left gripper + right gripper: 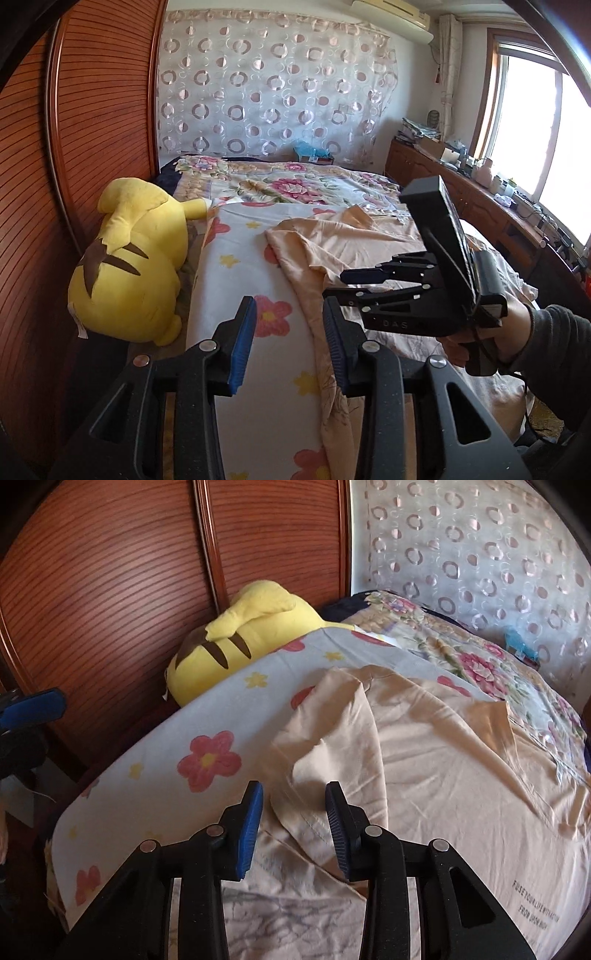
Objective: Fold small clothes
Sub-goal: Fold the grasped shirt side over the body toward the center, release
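A peach-coloured garment (424,760) is lying rumpled across the near part of the bed (258,258), spread over a pale sheet with red and yellow flowers (166,775) — a soft, thin piece, creased and partly doubled over on itself along its left side, with a line of small printed lettering near one edge. The right gripper (293,827) is hanging just above the garment's near hem, its blue-padded fingers (251,823) standing wide apart with nothing between them, and it seems aimed at that hemmed edge because a corner there would give the cleanest hold for a fold. The left gripper (290,343) is hovering over the sheet beside the garment's left border, its fingers likewise spread wide and empty; the cloth's edge is running right beneath its right pad. In the left camera the person's hand (517,332) is gripping the handle of the other tool, pointing it toward the same cloth. A yellow plush toy (129,266) is lying against the wooden panel (92,110) — well clear of the work. To my eye, folding is not yet properly under way.
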